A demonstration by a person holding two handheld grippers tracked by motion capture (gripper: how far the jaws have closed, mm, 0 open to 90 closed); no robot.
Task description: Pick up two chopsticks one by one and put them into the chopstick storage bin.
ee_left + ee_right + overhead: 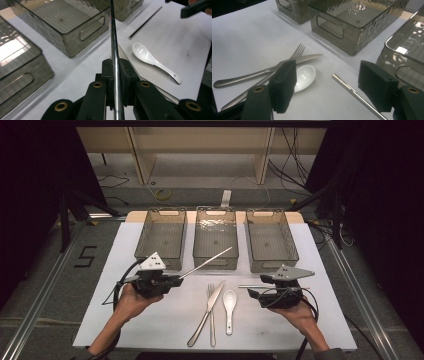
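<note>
A: Count of items on the white sheet [150,320]?

B: Three smoky transparent bins [216,242] in a row at the far edge; two metal chopsticks; one fork [211,312] crossed by one knife [206,314]; one white ceramic spoon [229,306] just beside them at 3 o'clock.

A: Position of the chopsticks?

B: One chopstick [206,263] is clamped in the left gripper [176,280], jaws clenched on its shaft, its tip pointing toward 2 o'clock over the near wall of the middle bin. The second chopstick [255,286] lies flat on the sheet at 1 o'clock from the spoon, between the spread jaws of the right gripper [252,293]; the pads stand clear of it, so this claw is released.

A: Parts hidden or cut off?

B: The near end of the held chopstick runs out of the left gripper view at the bottom. In the right gripper view the near jaw covers part of the spoon and fork handle. Both forearms are cut by the lower border of the high view.

A: Surface and room?

B: A table under the white sheet, grey floor [60,285] bearing a taped "5" [86,256], cables [160,194] and a wooden frame [200,150] at 12 o'clock, darkness on both sides.
</note>
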